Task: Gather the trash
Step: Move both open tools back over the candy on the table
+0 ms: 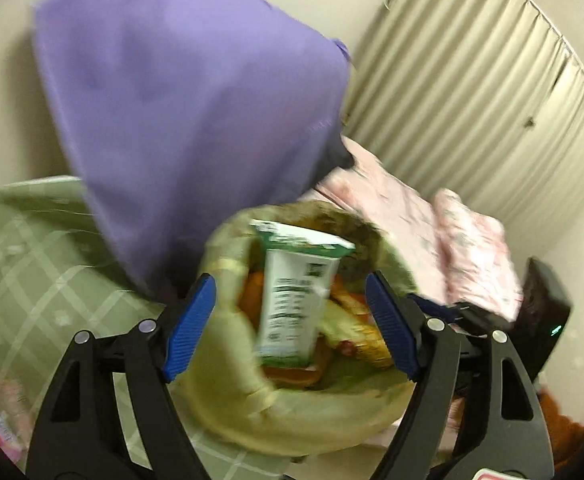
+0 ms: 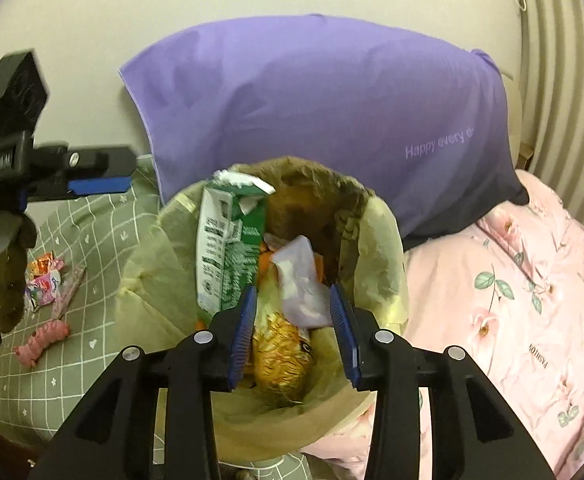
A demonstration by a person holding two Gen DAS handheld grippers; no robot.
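Observation:
A trash bin lined with a yellowish bag (image 2: 152,280) stands on the bed. Inside it stand a green and white carton (image 2: 228,248), a pale lilac wrapper (image 2: 299,280) and an orange snack bag (image 2: 280,352). My right gripper (image 2: 292,290) hangs open just over the bin mouth, and the lilac wrapper lies loose below its pads. In the left wrist view my left gripper (image 1: 290,280) is wide open above the bin (image 1: 228,380). The carton (image 1: 295,300) shows between its fingers without touching them. The left gripper (image 2: 92,184) also shows side-on to the left of the bin.
Loose colourful wrappers (image 2: 48,280) and a pink item (image 2: 42,342) lie on the green checked sheet (image 2: 92,240), left of the bin. A purple pillow (image 2: 323,120) leans on the wall behind. A pink floral quilt (image 2: 511,300) fills the right. A black device (image 1: 543,312) stands far right.

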